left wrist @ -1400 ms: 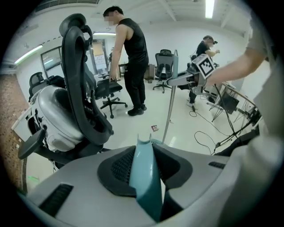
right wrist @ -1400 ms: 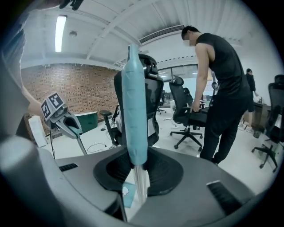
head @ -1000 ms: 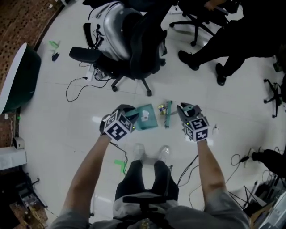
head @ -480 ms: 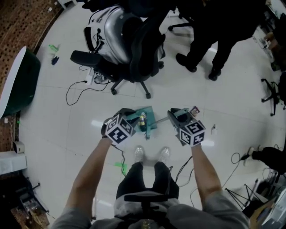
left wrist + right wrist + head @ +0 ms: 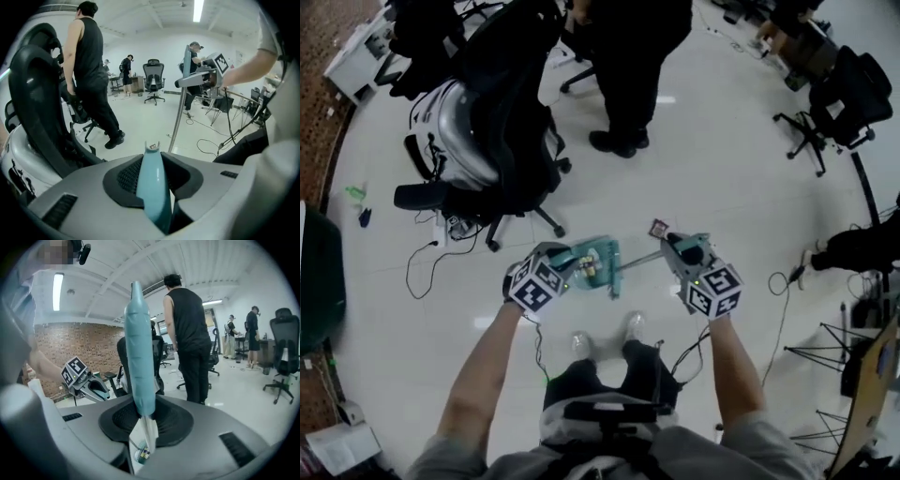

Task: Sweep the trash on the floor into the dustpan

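My left gripper (image 5: 566, 261) is shut on the handle (image 5: 152, 187) of the teal dustpan (image 5: 600, 253). The pan is held off the floor with small bits of trash (image 5: 589, 270) lying in it. My right gripper (image 5: 673, 247) grips the broom by its teal handle (image 5: 139, 357), and its jaws are closing tighter on it. The broom's grey pole (image 5: 639, 262) slants down from that hand to the dustpan's edge. In the left gripper view the pole (image 5: 178, 117) stands upright with the right gripper (image 5: 187, 83) on it.
A black office chair draped with a grey jacket (image 5: 487, 122) stands at the left. A person in black (image 5: 628, 56) stands just beyond. Cables (image 5: 422, 272) trail on the white floor, more (image 5: 778, 309) at the right. Another chair (image 5: 834, 103) is at the far right, and my shoes (image 5: 609, 336) are below.
The trash beside the dustpan a second ago now lies inside it. Both grippers have risen with dustpan and broom. The person in black has stepped closer behind the chair.
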`<state>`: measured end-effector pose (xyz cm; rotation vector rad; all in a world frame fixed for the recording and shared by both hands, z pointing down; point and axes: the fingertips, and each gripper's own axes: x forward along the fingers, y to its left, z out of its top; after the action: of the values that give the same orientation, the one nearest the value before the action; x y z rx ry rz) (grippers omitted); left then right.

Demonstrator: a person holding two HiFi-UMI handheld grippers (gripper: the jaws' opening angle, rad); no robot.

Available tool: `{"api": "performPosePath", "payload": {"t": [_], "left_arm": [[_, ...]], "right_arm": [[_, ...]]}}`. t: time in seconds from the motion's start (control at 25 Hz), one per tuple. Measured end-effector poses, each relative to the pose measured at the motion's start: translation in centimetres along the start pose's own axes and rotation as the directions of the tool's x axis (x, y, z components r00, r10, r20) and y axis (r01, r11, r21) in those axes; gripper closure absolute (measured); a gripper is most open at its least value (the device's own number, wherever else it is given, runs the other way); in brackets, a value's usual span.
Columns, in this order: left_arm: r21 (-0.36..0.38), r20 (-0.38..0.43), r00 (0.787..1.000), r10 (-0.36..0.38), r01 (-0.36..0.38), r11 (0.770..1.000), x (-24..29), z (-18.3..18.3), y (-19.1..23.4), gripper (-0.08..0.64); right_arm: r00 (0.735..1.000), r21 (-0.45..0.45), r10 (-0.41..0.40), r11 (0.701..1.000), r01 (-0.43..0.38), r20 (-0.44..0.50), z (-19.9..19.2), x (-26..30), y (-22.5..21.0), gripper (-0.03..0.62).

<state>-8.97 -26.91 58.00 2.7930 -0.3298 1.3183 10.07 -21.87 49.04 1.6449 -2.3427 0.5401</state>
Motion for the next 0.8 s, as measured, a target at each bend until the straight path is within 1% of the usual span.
{"api": "performPosePath", "payload": {"t": [0.12,0.24,0.32,0.44,0.52,0.68,0.8], "left_arm": [[0.035,0.008,1.000,-0.019,0.019,0.999,2.3,4.0,-0.5,0.442],[0.068,-0.008,0.999,-0.037,0.038,0.997,5.4,7.6,-0.8,0.442],[0.067,-0.026,0.999,-0.034,0.035,0.997,7.5,9.2,-0.8,0.442],[0.058,-0.045,0.999,-0.010,0.013,0.998,10.0,11.6,-0.7,0.442],[0.066,-0.060,0.998,-0.006,0.010,0.998,11.5,13.3,-0.9,0.441],[0.093,-0.096,0.995,-0.023,0.032,0.995,14.6,15.5,-0.6,0.442],[0.098,-0.118,0.992,-0.035,0.047,0.994,16.5,16.5,0.2,0.441]], "right_arm": [[0.995,-0.011,-0.098,0.995,0.099,0.021,0.4,-3.5,-4.6,0.518],[0.986,-0.018,-0.164,0.986,0.165,0.037,0.1,-5.9,-9.3,0.518],[0.981,-0.003,-0.190,0.982,0.191,0.046,-0.4,-6.9,-12.5,0.518],[0.973,0.036,-0.225,0.974,0.223,0.059,-1.0,-8.1,-17.6,0.520],[0.967,0.054,-0.246,0.968,0.243,0.059,-1.2,-8.8,-20.8,0.523],[0.956,0.069,-0.289,0.956,0.285,0.048,-1.4,-8.8,-26.2,0.523],[0.949,0.063,-0.315,0.948,0.312,0.033,-1.4,-7.9,-29.1,0.523]]}}
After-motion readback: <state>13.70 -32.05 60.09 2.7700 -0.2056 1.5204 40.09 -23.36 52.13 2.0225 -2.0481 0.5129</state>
